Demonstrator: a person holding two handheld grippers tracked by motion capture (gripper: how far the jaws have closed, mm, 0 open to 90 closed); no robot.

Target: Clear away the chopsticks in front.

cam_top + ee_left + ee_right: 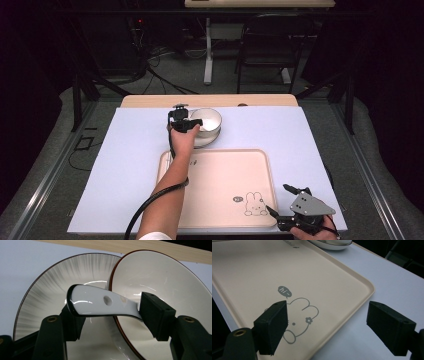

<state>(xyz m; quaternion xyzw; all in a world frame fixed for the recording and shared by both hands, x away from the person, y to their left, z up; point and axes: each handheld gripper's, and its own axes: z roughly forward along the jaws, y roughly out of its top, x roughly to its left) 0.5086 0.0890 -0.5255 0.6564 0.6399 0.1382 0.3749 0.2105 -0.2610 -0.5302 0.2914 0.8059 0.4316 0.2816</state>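
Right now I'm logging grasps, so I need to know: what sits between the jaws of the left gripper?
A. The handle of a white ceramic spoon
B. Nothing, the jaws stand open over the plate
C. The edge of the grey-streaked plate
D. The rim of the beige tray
A: in the left gripper view, the left gripper has its jaws on either side of the white spoon handle, in front of the bowl and plate.

There is one white spoon (100,303), and it sits between the jaws of the left gripper (186,121). Just behind these jaws there is one bowl (160,290) with a brown rim, and it stands on one plate (62,277) with grey stripes. There is one beige tray (262,267); its corner lies under the jaws of the right gripper (280,202). The grippers are two. One rabbit drawing (298,315) is on the tray, below the right gripper's near jaw.
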